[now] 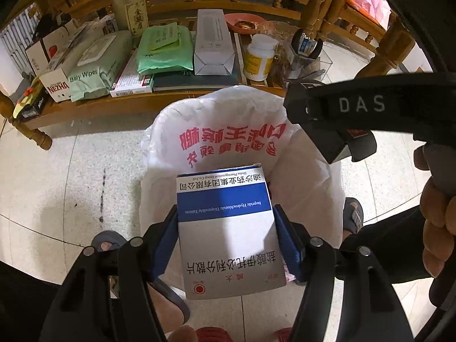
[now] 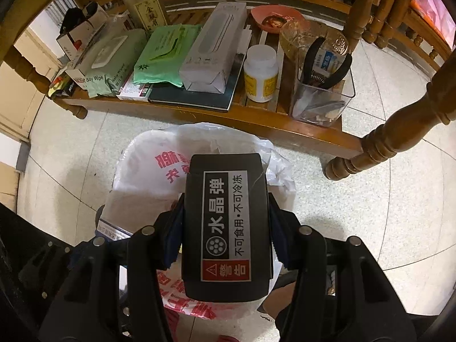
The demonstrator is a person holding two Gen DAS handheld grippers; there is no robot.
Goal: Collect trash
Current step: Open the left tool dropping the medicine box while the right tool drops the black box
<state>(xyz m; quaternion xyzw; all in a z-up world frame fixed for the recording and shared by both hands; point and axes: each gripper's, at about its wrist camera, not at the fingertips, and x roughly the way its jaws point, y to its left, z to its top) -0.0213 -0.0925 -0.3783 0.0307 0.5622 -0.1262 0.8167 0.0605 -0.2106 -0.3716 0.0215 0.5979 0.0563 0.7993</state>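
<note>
Trash is in both of your grippers, and both hang over the white plastic bin bag with red lettering [image 1: 228, 136] that lines the bin on the tiled floor.

On your left, the left gripper [image 1: 228, 236] pinches a white-and-blue cardboard medicine box [image 1: 228, 228] across its width, the blue pads pressed on its two long sides. The box points down into the mouth of the bag, with its far end over the opening. Spread those jaws only when the whole box is inside the rim, so it drops flat and does not tip over the near edge. The person's sandalled feet stand close on either side of the bin, so keep the drop central.

On your right, the right gripper [image 2: 225, 228] is clamped on a black rectangular box with a white and red warning label [image 2: 226, 228], again gripped on its long sides. It hangs over the right part of the bag, near the crinkled rim. Bring it a little toward the middle before letting go, as the loose plastic there could catch a corner.

Release one at a time; the two grippers sit near each other and could knock together. Beyond the bag, the low wooden table [image 2: 256, 122] with wipes packs and a white pill bottle [image 2: 260, 74] stays clear of your path.
</note>
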